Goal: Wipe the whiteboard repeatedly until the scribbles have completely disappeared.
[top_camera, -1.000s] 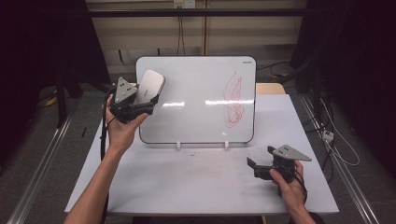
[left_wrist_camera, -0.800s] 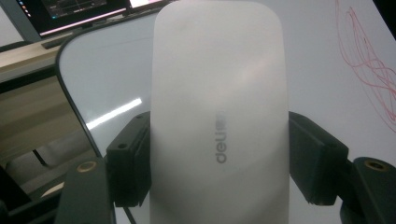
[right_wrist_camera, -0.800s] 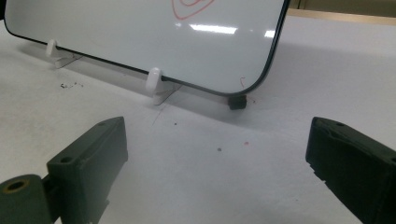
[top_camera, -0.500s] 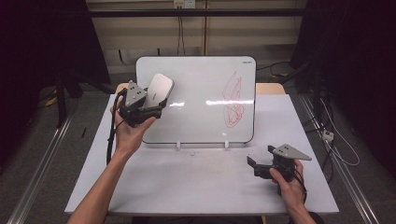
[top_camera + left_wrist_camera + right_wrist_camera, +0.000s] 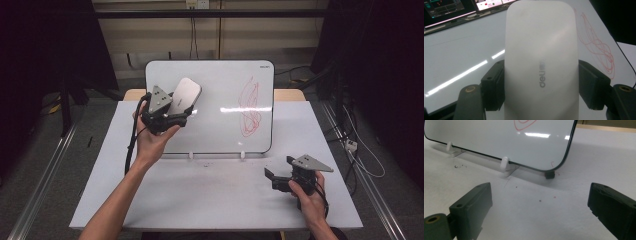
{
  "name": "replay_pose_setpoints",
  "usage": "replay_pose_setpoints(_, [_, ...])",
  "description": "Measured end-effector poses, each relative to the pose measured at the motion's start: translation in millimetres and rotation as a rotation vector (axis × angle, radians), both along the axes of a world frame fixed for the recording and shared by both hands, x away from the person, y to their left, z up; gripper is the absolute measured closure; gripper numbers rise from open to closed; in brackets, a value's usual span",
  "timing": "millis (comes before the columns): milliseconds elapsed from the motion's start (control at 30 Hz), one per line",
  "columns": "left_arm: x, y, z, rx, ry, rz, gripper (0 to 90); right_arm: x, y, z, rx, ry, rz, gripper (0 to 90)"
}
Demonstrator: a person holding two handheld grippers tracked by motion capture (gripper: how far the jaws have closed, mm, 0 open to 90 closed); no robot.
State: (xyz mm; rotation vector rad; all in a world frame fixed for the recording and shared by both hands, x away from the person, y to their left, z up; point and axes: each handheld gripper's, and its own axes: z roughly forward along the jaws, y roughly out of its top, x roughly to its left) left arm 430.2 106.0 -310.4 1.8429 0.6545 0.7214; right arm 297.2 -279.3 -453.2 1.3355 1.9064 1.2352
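A whiteboard (image 5: pixel 215 90) stands tilted on white feet at the back of the table, with a red scribble (image 5: pixel 250 107) on its right half. My left gripper (image 5: pixel 167 117) is raised in front of the board's left part, shut on a white eraser (image 5: pixel 183 95) marked "deli" (image 5: pixel 541 67). The eraser points up and right toward the scribble (image 5: pixel 599 50). My right gripper (image 5: pixel 277 180) rests low on the table at the front right, open, with nothing between its jaws. Beyond those jaws are the board's lower right corner (image 5: pixel 564 166) and one white foot (image 5: pixel 504 163).
The white table (image 5: pixel 200 200) has small dark specks (image 5: pixel 459 166) in front of the board. Cables trail over the floor at the right (image 5: pixel 360 150). A black foot (image 5: pixel 549 175) sits under the board's corner.
My left gripper has carried the eraser rightward across the board's left part, closer to the scribble. The right gripper has stayed put.
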Motion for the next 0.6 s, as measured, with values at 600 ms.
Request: replay_pose_setpoints(600, [9.8, -48.5, 1.2, 0.03, -0.071, -0.037, 31.1, -2.9, -1.0, 0.3, 0.005, -0.001, 0.006, 5.8])
